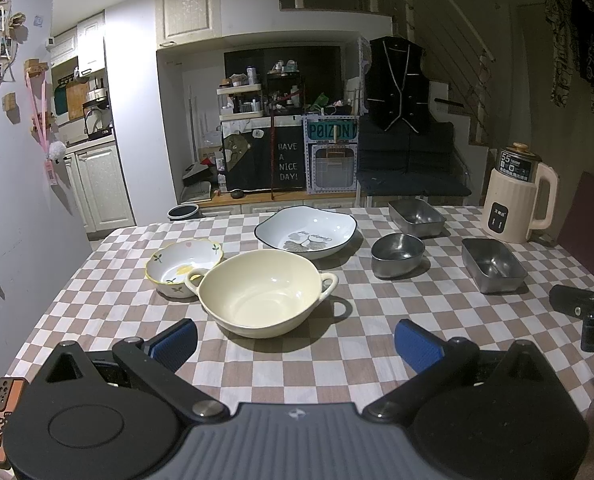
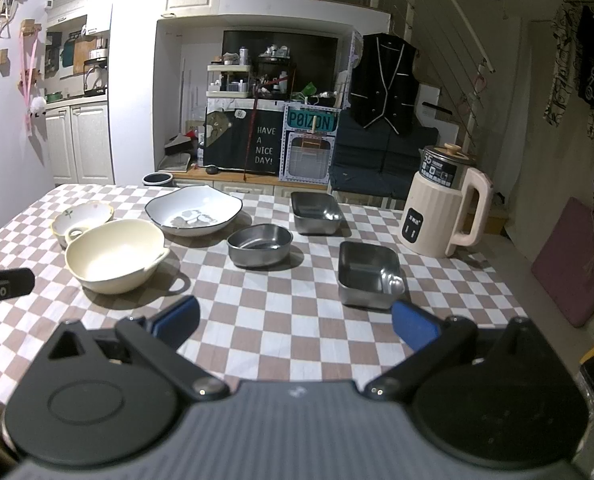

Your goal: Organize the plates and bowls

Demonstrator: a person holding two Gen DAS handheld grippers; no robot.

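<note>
- The left gripper (image 1: 295, 340) hovers over the near edge of the checkered table (image 1: 109, 300), its blue-padded fingers (image 1: 175, 343) spread wide with nothing between them.
- Just beyond those fingers sits the cream two-handled bowl (image 1: 259, 292), upright and empty, on the near-left part of the cloth.
- Touching its left handle from the far-left side is the small floral bowl (image 1: 183, 266), white with a yellow rim.
- Farther back, near the middle, lies the white plate with a dark rim (image 1: 305, 231), wavy-edged with a leaf print.
- To the right of that plate stands the round steel bowl (image 1: 397, 254), apart from the rest.
- The far steel tray (image 1: 416, 216) sits behind the round bowl, and the near steel tray (image 1: 493, 264) sits to its right; the two are well apart.
- The cream kettle (image 1: 521, 196) stands at the far-right corner of the table.
- The right gripper (image 2: 295, 322) hangs over the near-right part of the table, fingers (image 2: 415, 329) also wide and empty.
- In the right wrist view the near steel tray (image 2: 367, 274) lies just past the right finger, close to it but not gripped.
- Each gripper's black body shows at the edge of the other's view.
</note>
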